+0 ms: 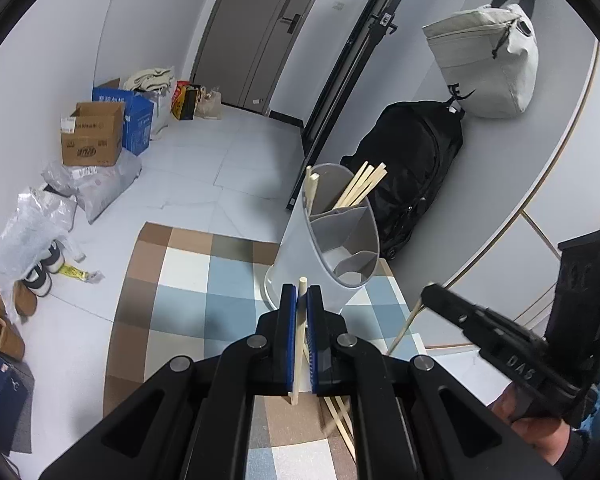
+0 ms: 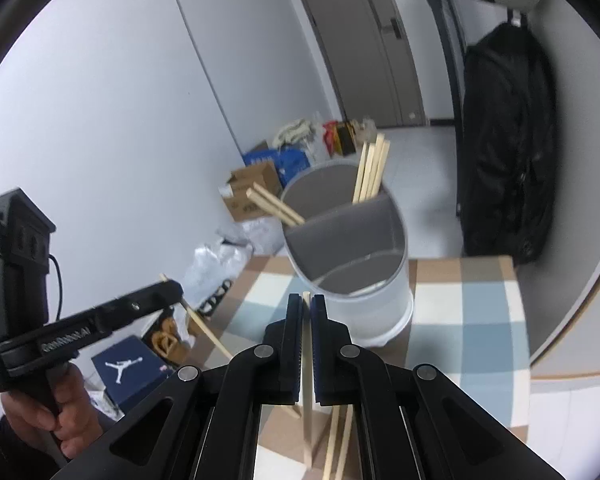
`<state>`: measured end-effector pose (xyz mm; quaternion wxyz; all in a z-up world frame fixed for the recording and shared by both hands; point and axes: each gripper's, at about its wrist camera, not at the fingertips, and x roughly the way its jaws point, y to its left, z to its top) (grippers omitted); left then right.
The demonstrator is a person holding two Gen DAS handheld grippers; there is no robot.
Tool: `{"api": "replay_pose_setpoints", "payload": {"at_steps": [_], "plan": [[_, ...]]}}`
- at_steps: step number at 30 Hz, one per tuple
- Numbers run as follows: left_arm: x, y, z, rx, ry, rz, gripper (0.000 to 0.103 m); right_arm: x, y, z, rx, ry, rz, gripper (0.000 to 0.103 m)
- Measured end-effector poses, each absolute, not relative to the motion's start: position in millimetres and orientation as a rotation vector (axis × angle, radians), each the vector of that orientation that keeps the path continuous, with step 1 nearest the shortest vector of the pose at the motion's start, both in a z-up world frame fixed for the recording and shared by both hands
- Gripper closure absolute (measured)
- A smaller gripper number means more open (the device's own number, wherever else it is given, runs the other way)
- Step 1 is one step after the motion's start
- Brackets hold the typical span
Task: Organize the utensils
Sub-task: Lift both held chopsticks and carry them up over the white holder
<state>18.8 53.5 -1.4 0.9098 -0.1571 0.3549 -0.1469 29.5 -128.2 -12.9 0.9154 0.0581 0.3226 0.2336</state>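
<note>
A counter (image 1: 188,264) covered by a brown, blue and white checked cloth stands in a pale-walled room with a grey door (image 1: 260,32), a white tiled floor (image 1: 220,152), two cardboard boxes and a black backpack (image 1: 412,168). One grey divided plastic utensil holder (image 1: 332,240) sits on it, with several wooden chopsticks (image 1: 364,184) inside. The left gripper (image 1: 302,300) has its jaws pinching one pale wooden chopstick (image 1: 300,344); the right gripper (image 2: 307,306) likewise pinches a single chopstick (image 2: 307,420). A few more lie loose on the cloth below.
</note>
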Motion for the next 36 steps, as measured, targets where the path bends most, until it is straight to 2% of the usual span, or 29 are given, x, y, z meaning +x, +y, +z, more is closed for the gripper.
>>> {"api": "replay_pose_setpoints", "payload": {"at_steps": [17,25,36], "plan": [[26,27,77,-0.194,0.668,-0.305,0.102,35,-155,52,0.169,0.505,0.519,0.1],[53,18,123,-0.158,0.617,-0.328,0.102,62,-168,106,0.191,0.437,0.523,0.1],[95,3,153,-0.091,0.573,-0.311,0.102,112,-161,146,0.19,0.391,0.51,0.1]]}}
